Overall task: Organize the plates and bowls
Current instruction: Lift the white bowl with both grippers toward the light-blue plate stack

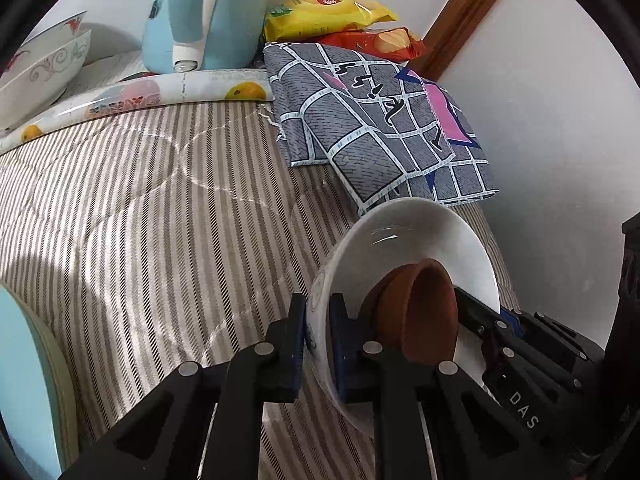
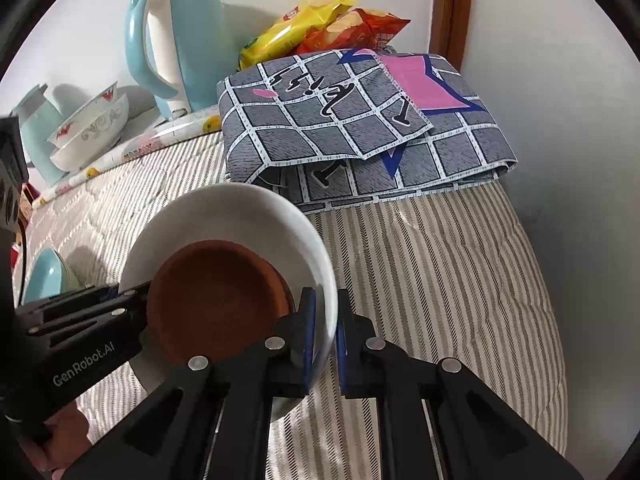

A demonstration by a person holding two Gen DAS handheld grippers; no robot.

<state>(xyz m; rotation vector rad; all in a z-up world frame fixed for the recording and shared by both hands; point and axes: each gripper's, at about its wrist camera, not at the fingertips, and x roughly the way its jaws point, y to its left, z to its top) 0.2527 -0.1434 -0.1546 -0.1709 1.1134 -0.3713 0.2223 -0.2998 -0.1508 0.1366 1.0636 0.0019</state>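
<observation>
Both your tools are clamped on the rim of the same white bowl. The left tool [image 1: 317,344] pinches the rim with one finger inside the wall and one outside; the right tool [image 2: 326,338] does the same on the opposite side of the rim. The white bowl [image 2: 240,216] sits between the two tools, tilted in the left view, just above or on the striped bed cover [image 1: 140,208]; I cannot tell whether it is touching.

Inside it lies a brown terracotta saucer [image 2: 218,300], loose and leaning against the wall nearest your left tool. Treat the pair as stiff, glazed and breakable: the rim is smooth, so a thin pinch can slip if you twist. The saucer looks free to slide or tip out, so I would keep the bowl level.

Further out from the tools lie a folded grey patterned cloth [image 2: 360,132], two snack bags [image 2: 320,24] and a pale blue kettle [image 2: 180,44]. Beyond the left tool, stacked patterned bowls [image 1: 44,68] stand by the wall, a likely place for this one.
</observation>
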